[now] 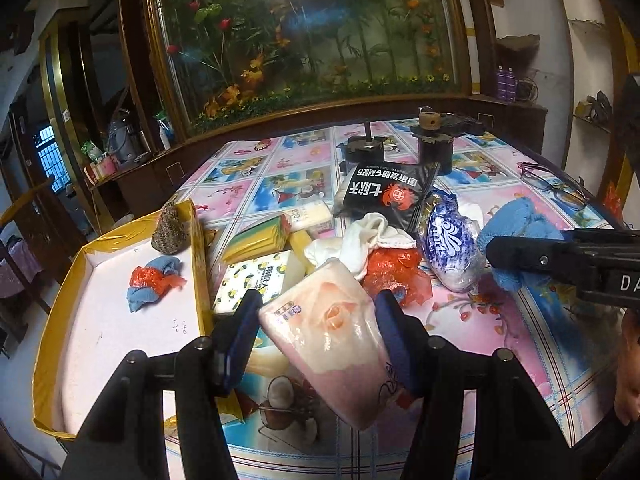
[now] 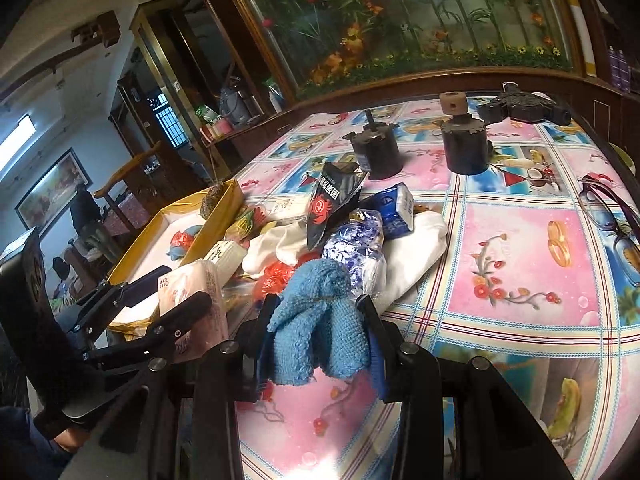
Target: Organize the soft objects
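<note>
Tissue pack, pink and white with a flower print, sits between the two blue pads of the left gripper; the jaws are closed on it and hold it above the table, near the right wall of the yellow tray. In the right wrist view the same pack shows at the left, clamped by the black fingers. The right gripper grips a blue cloth; its jaws press the cloth from both sides, and the cloth hangs folded between them over the pink tablecloth. In the left wrist view this cloth is at the right edge, behind the black finger of the right gripper. Inside the tray lie a blue and red bundle on the white floor and a brown knitted thing in the far corner. Beside the tray, on the table, there is a pile: a lemon-print pack, a yellow-green pack, a white cloth, a red bag, a blue-white bag and a black packet with a red crab mark. Further back stand two dark cylinders, and glasses lie at the right side of the table.
</note>
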The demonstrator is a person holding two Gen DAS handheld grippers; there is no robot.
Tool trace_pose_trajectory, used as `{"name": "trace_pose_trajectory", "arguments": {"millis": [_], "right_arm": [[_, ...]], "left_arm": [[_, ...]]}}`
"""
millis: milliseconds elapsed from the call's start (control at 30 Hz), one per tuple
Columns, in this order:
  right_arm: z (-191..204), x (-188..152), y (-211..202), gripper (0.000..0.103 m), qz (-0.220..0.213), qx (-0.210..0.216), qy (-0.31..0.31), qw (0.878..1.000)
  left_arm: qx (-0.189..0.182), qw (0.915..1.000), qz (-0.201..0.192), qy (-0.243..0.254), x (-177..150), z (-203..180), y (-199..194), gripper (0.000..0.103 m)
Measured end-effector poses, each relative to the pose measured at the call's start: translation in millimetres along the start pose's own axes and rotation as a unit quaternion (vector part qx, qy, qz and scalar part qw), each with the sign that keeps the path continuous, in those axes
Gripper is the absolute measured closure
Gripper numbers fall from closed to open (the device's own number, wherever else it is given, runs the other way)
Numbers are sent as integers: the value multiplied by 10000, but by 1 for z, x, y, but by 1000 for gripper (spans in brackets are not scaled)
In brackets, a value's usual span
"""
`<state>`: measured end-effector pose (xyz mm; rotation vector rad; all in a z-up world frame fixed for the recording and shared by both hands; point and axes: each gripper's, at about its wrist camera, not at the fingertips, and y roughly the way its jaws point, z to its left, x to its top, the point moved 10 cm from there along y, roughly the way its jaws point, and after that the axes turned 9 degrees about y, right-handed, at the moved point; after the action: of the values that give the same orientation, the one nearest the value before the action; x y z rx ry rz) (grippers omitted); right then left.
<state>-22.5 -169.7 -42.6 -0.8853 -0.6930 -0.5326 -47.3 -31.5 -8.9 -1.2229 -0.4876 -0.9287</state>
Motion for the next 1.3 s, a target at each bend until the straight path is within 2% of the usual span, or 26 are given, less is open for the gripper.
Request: {"name": "trace_pose_trajectory", "arguments": {"millis": [433,1300], "right_arm": [[-1,0,0,61,8,14,29,10000],[-2,0,0,61,12,26,38,10000]], "left_arm": [[16,9998,16,172,0,-7,0,45],[13,9997,79,216,-3,-8,2,45]]}}
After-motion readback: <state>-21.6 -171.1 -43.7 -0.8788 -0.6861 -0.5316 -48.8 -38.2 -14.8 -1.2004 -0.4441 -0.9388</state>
